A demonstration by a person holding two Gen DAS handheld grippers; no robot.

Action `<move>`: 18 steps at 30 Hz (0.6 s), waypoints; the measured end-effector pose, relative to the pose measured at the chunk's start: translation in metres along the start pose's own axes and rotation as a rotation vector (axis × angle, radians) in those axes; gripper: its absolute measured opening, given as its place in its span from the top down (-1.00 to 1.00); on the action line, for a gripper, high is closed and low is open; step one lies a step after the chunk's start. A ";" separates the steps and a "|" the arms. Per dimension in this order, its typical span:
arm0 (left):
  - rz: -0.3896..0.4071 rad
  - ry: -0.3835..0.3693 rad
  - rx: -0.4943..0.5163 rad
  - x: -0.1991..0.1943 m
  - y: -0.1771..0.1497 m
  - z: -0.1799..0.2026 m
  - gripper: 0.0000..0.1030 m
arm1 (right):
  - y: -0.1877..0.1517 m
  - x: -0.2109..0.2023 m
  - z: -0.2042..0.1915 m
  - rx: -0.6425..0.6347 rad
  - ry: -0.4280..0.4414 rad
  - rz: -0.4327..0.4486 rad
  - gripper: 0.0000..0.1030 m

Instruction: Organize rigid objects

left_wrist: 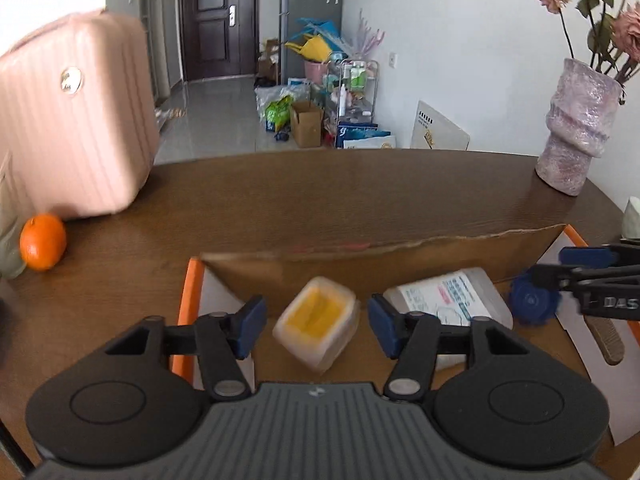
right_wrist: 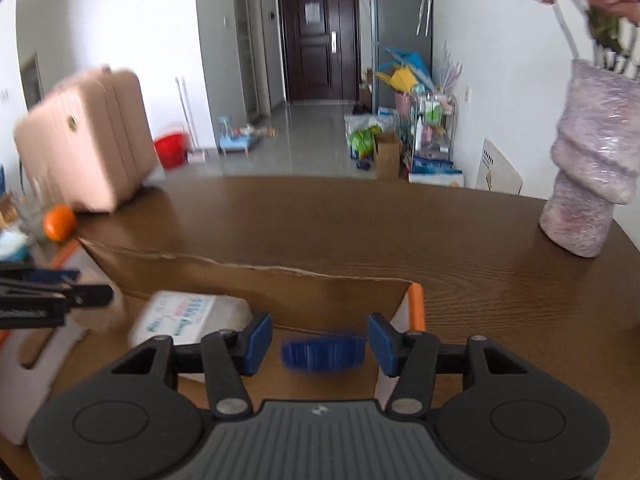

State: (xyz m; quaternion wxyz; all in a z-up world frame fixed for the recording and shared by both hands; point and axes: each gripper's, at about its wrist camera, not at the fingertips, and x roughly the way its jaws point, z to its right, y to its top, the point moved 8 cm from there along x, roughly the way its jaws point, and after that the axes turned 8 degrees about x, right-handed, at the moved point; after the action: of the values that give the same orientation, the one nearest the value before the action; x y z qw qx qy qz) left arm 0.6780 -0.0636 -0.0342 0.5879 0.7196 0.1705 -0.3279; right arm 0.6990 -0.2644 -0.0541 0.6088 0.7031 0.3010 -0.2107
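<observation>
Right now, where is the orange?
In the left wrist view the orange sits on the brown table at the far left, just below the pink suitcase and outside the cardboard box.

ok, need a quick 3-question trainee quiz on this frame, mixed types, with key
1. True or false: the left tongs are shut on the yellow-lidded container.
2. Multiple choice: where does the orange sit? A) inside the cardboard box B) on the table by the pink suitcase C) beside the vase
3. Fill in: the round ridged object between the right tongs' fingers is coloured ____.

Key:
1. False. The jaws are open, with gaps either side of the container.
2. B
3. Blue
</observation>
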 end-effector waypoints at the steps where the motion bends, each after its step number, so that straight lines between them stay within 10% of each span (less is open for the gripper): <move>1: 0.007 0.001 0.001 -0.002 0.003 0.000 -0.29 | 0.001 0.006 -0.001 0.002 -0.011 -0.017 -0.07; 4: 0.028 -0.004 0.005 -0.020 0.009 -0.002 -0.42 | 0.005 0.002 -0.006 -0.018 -0.018 0.008 -0.39; 18: 0.163 0.034 0.047 -0.174 -0.006 -0.009 -0.76 | 0.005 -0.127 -0.017 -0.022 0.021 0.038 -0.53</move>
State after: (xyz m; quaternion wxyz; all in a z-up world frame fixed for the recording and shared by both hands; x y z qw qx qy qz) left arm 0.5504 -0.0290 0.0793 0.5926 0.7501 0.1136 -0.2706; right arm 0.6085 -0.2689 0.0363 0.6171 0.7043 0.2963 -0.1881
